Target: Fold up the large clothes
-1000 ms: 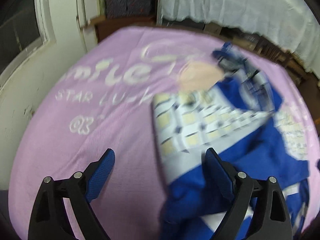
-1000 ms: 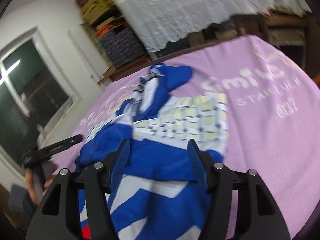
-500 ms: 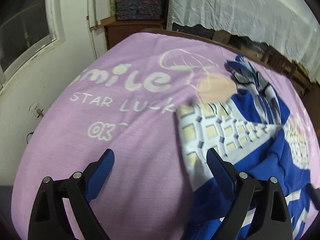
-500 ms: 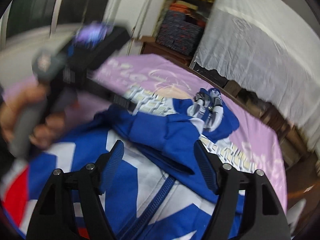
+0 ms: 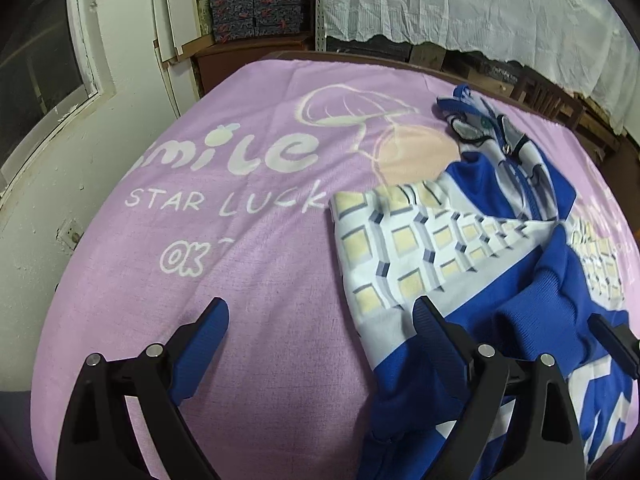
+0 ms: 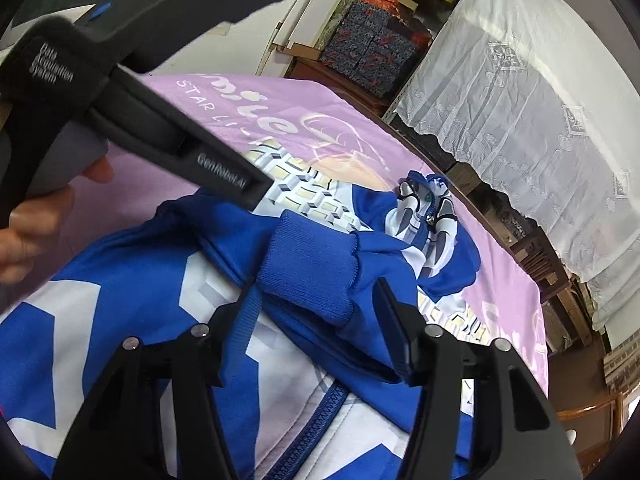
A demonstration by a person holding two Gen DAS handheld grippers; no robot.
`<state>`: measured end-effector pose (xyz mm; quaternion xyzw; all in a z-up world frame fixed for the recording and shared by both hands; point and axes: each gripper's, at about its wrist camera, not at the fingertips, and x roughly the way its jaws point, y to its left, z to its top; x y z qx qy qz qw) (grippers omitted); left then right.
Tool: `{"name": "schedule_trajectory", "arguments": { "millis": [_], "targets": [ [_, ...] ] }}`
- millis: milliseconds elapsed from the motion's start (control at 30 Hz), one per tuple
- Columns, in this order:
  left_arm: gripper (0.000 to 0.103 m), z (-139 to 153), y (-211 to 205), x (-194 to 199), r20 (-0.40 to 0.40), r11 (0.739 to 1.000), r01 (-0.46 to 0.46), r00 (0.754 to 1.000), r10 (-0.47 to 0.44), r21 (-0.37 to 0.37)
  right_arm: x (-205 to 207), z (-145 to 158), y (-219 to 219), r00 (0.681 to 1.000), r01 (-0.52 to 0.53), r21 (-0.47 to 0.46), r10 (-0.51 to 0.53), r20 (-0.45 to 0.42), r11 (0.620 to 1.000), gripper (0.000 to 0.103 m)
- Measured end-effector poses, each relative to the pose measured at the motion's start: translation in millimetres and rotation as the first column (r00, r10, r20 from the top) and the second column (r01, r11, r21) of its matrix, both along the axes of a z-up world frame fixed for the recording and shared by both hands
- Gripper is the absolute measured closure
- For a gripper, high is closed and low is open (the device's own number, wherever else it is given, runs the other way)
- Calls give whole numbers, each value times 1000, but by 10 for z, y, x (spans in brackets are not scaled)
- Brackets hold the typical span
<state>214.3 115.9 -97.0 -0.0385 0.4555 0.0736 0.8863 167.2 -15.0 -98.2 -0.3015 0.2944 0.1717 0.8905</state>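
A blue and white zip jacket point(image 5: 472, 280) lies crumpled on a lilac blanket point(image 5: 240, 280), with a checked sleeve point(image 5: 400, 248) spread toward the left. My left gripper point(image 5: 320, 320) hovers open over the blanket at the jacket's left edge, its right finger point(image 5: 436, 332) over the cloth, nothing between the pads. In the right wrist view my right gripper point(image 6: 316, 320) is low over the jacket point(image 6: 132, 280). Its jaws are closing with the blue ribbed cuff point(image 6: 308, 264) between them, and the right pad point(image 6: 394, 332) stands apart from the cuff.
A hand point(image 6: 36, 216) holds the left tool's black housing point(image 6: 160, 132) at the upper left of the right wrist view. Behind the bed stand stacked patterned boxes point(image 5: 256, 0), a white lace cloth point(image 5: 480, 4) over shelving, a window point(image 5: 36, 72) and a white wall point(image 5: 120, 112).
The right gripper rolled and swung across the jacket, ending over the ribbed cuff, and its jaws have narrowed over the last half second. The left gripper stayed open and hardly moved.
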Motion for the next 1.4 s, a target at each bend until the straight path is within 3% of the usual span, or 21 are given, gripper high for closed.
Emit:
{"name": "schedule_trajectory", "arguments": {
  "millis": [67,133,267,367,467,533,667,700,767,800,900,967,1033,1167,1267,1333,1400],
  "targets": [
    [9,-24,-5,11,-8,1000,0,1000,1,5,-1,-30,19,1000,-2,-15,2,5,1000,57],
    [9,-37,-11,13,-11,1000,0,1000,0,10,0,-44,17,1000,5,-24,-5,12,1000,78],
    [9,-46,-14,13,-14,1000,2,1000,-2,17,24,154,-190,997,65,79,-68,28,995,85],
    [9,-50,-22,15,-16,1000,2,1000,-2,22,127,392,-557,987,159,224,-160,-12,961,88],
    [9,-65,-26,22,-22,1000,1,1000,-1,26,264,551,-1053,965,263,384,-242,-103,885,88],
    [9,-77,-31,28,-26,1000,2,1000,-1,30,347,568,-1449,939,344,482,-292,-182,806,88],
    [7,-97,-44,38,-33,999,3,999,-1,42,400,404,-2035,884,468,578,-351,-309,668,88],
    [7,-104,-48,43,-35,999,1,999,1,49,421,296,-2226,860,510,602,-357,-363,615,88],
    [4,-113,-52,47,-38,998,-1,999,3,58,437,127,-2407,830,557,614,-358,-428,559,88],
    [4,-116,-53,50,-39,998,-2,999,5,61,460,-16,-2518,800,600,600,-374,-470,529,94],
    [3,-122,-43,56,-40,998,-6,999,8,59,497,-262,-2664,750,661,560,-408,-521,500,100],
    [3,-117,-39,52,-37,998,-8,999,10,57,480,-255,-2704,748,663,574,-405,-525,481,100],
    [3,-86,-40,36,-20,998,-13,1000,14,66,402,-99,-2666,767,641,581,-435,-471,501,91],
    [4,98,-109,-81,89,998,20,996,-26,62,287,128,-2460,826,563,598,-412,-385,571,91],
    [4,251,-222,-201,185,995,93,978,-100,43,320,271,-2208,866,500,595,-365,-342,629,90],
    [4,266,-319,-217,194,989,141,970,-147,45,391,286,-2078,877,480,581,-347,-332,657,90],
    [4,191,-430,-158,150,981,187,969,-194,58,474,250,-1948,883,467,562,-332,-331,683,90]
  ]
}}
